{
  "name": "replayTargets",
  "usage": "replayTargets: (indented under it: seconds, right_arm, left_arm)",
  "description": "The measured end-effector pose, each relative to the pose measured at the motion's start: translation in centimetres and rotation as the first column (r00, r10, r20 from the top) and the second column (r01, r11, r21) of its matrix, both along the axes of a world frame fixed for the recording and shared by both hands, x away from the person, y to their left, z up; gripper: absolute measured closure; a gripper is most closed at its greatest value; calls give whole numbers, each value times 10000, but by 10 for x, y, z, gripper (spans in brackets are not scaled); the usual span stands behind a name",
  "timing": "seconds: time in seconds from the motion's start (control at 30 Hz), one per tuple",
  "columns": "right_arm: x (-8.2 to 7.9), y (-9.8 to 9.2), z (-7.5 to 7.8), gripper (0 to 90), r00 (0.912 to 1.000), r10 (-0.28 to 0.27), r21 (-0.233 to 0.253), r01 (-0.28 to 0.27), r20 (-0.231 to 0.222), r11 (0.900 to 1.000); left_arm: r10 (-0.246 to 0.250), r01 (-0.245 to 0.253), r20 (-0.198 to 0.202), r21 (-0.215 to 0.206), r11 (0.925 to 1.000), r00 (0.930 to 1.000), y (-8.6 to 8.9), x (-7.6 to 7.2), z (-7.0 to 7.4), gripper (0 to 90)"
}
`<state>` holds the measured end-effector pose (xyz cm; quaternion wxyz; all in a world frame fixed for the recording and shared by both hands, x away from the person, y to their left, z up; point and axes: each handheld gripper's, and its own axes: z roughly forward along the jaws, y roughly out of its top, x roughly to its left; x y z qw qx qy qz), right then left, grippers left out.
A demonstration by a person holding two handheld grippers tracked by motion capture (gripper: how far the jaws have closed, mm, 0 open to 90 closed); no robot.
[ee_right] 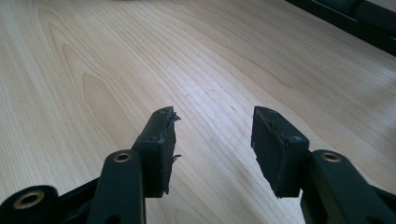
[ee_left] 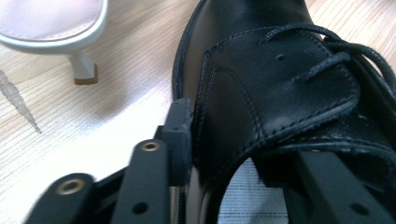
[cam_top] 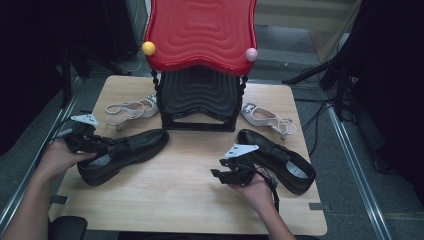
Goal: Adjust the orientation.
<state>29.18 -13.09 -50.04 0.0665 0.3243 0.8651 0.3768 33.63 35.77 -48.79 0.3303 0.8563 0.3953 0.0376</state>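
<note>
The left black shoe (cam_top: 121, 154) lies at the lower left of the desk (cam_top: 190, 200), its long axis running toe-up toward the rack (cam_top: 200, 95). The left tongs (cam_top: 87, 142) are shut on its collar, one jaw inside the opening and one outside. The right tongs (ee_right: 212, 140), nearer the other black shoe (cam_top: 280, 160), gape half open, holding nothing.
</note>
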Motion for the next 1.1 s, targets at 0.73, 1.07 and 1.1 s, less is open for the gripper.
replayTargets:
  seconds: [0.73, 1.07, 1.1]
  right_arm:
    - [1, -8, 3, 511, 9997, -224, 360, 223, 21, 9991]
    - [0, -9, 4, 511, 9996, -262, 396, 259, 73, 9989]
    - [1, -9, 4, 511, 9996, -262, 404, 259, 74, 9989]
  left_arm:
    - [-335, 321, 479, 311, 9990, 9983, -39, -12, 26, 806]
    - [-903, 903, 536, 23, 9959, 9945, -86, -15, 35, 811]
    - [-935, 937, 583, -2, 9956, 9939, -91, -16, 36, 811]
